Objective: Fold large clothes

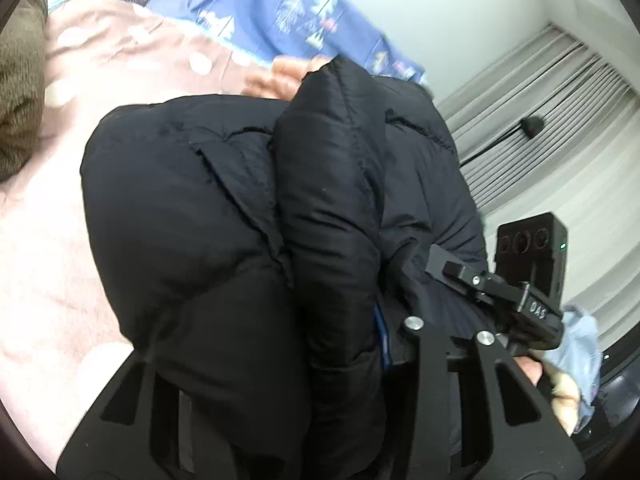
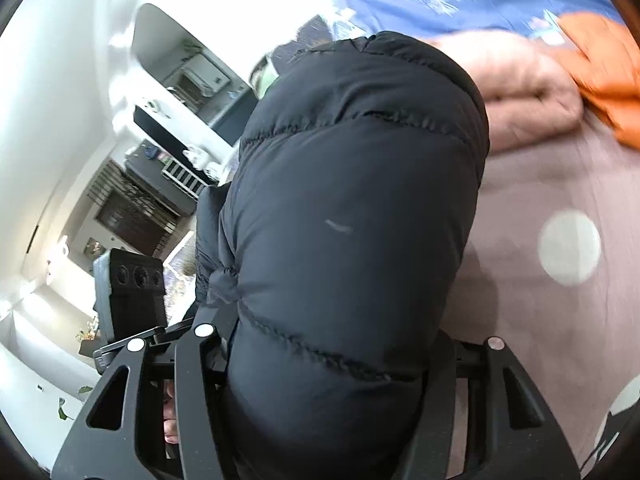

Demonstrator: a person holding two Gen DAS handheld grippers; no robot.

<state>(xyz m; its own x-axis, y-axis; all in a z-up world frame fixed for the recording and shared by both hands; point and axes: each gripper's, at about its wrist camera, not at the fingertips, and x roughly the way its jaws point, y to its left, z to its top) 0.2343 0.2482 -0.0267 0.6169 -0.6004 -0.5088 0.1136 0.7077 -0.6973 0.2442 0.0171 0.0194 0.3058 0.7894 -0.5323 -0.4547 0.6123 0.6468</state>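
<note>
A bulky black puffer jacket point(image 1: 192, 200) is bunched into a thick roll above the pink spotted bedspread point(image 1: 52, 260). My left gripper point(image 1: 280, 340) is shut on the near end of the roll, and padding bulges over its left finger. The right gripper's black housing point(image 1: 532, 256) shows at the jacket's right side, with a hand point(image 1: 560, 392) behind it. In the right wrist view the same jacket point(image 2: 352, 160) fills the whole gap of my right gripper point(image 2: 348, 336), whose fingers point(image 2: 200, 360) press into its sides. The left gripper's housing point(image 2: 132, 300) sits at the left.
A blue patterned sheet point(image 1: 260, 12) lies at the bed's far side. An orange garment point(image 2: 600, 60) and a folded pink blanket point(image 2: 528, 92) rest behind the jacket. A brown cushion point(image 1: 16, 92) sits at the left edge. Grey curtains point(image 1: 540, 120) and room furniture point(image 2: 160, 160) lie beyond the bed.
</note>
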